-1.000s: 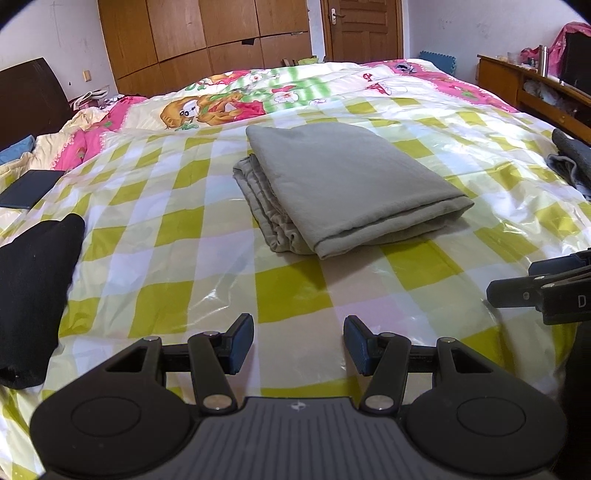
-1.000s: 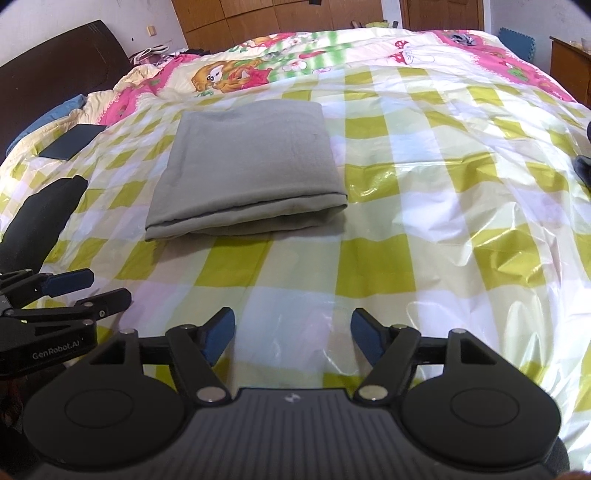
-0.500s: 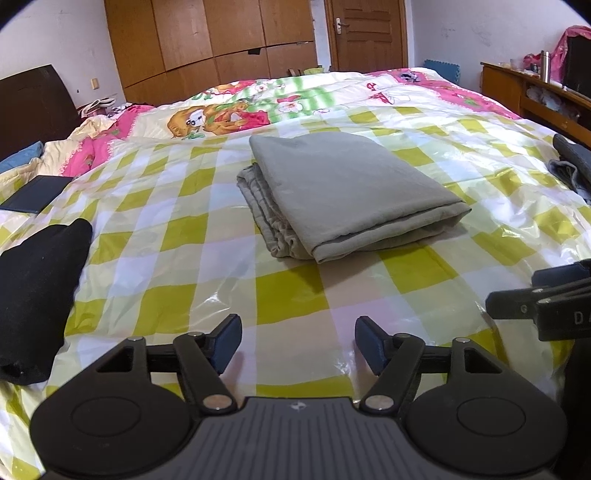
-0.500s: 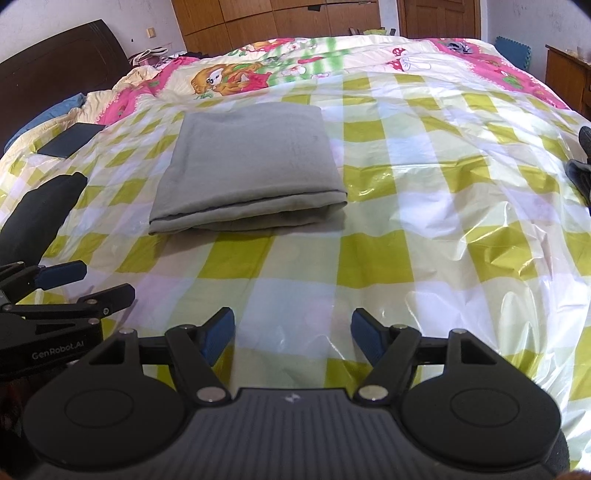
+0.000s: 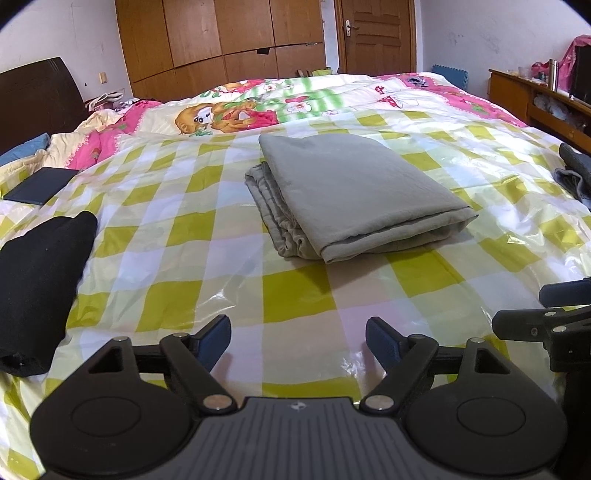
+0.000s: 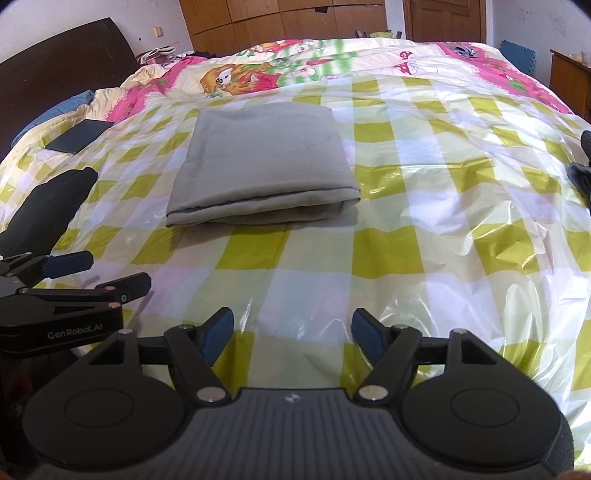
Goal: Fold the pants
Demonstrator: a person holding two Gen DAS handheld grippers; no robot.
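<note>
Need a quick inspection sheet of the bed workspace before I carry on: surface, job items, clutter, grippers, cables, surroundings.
Surface: checked plastic sheet over the bed, wrinkled.
Job's things: grey pants folded, lying flat.
Clutter: black garment at left; dark flat item; dark clothing at right.
Grippers: left gripper opening, nothing between its fingers; right gripper open, empty.
Cables: nothing seen.
Surroundings: wooden wardrobe, door.

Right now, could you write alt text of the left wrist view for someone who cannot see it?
Folded grey pants lie on a yellow-checked plastic sheet covering a bed. In front, the left claw is opening with nothing in it; a black garment lies at left.
</note>
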